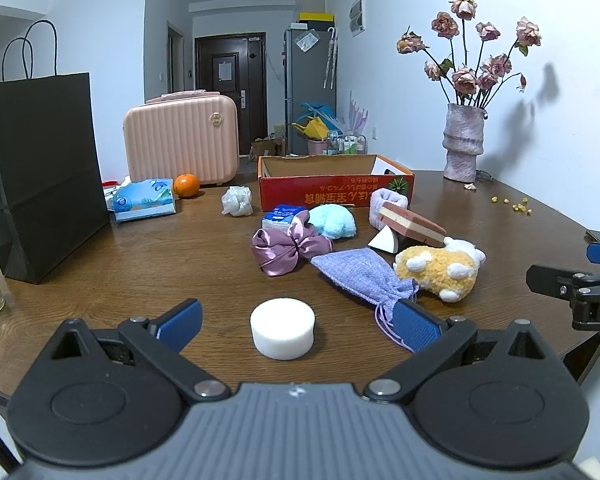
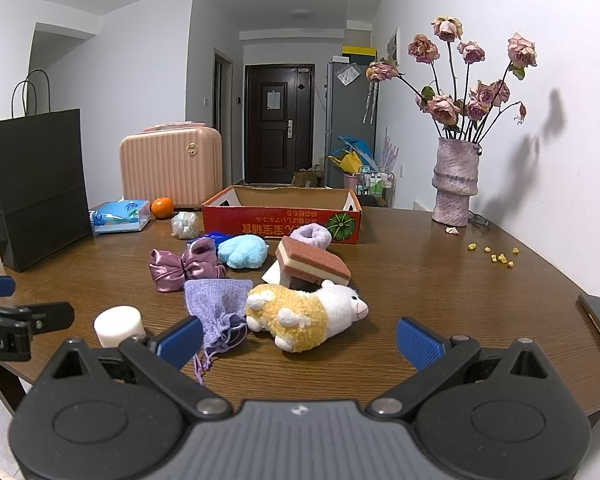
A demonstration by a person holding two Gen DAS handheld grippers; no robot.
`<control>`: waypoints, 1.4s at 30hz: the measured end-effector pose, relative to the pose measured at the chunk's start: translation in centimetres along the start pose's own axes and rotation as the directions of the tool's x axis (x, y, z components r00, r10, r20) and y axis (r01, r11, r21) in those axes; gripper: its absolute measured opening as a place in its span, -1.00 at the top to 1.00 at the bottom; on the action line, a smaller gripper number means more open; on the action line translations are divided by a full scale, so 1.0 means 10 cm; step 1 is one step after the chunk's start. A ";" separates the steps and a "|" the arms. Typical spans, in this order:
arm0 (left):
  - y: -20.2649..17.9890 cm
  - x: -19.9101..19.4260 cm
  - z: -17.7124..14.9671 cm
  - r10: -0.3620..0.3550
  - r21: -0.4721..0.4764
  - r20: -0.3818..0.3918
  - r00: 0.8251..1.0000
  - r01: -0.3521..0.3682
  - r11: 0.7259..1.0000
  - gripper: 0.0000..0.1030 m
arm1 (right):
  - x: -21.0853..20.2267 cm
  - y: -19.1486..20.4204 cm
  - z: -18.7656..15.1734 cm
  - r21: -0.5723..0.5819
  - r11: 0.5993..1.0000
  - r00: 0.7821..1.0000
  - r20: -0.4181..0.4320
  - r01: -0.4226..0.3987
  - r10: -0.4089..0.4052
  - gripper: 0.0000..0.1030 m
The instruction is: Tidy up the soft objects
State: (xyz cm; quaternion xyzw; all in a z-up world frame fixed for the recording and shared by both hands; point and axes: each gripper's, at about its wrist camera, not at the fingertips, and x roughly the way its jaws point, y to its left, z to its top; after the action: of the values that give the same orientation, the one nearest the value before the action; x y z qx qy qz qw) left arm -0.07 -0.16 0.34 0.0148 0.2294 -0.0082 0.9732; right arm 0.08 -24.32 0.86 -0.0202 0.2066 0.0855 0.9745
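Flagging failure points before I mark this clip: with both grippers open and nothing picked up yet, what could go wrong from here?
1. The lilac drawstring pouch has cords trailing beside the left gripper; closing on the white foam cylinder could snag them.
2. The plush sheep touches the pouch, so lifting it with the right gripper may drag the pouch.
3. The layered sponge sits tilted and could topple.

On the table (image 1: 100, 264), the cardboard box (image 1: 332, 184) sits at the back, the suitcase (image 1: 182, 140) to its left, the vase (image 1: 462, 142) to its right. Before the box lie the bow (image 1: 288, 246), drawstring pouch (image 1: 360, 274) and plush sheep (image 1: 440, 270). Nearest stands the foam cylinder (image 1: 283, 334). The paper bag (image 1: 44, 176) stands far left.
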 end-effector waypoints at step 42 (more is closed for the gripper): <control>-0.04 -0.04 0.02 -0.008 0.003 0.018 1.000 0.008 1.000 -1.00 | -0.05 -0.01 0.04 -0.015 1.000 1.000 0.012 0.006 -0.006 -1.00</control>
State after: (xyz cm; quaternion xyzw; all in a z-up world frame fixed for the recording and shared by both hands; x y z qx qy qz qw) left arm -0.33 -0.52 0.66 0.0154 0.2206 -0.0127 0.9752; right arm -0.20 -24.49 1.46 -0.0278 0.2000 0.0844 0.9758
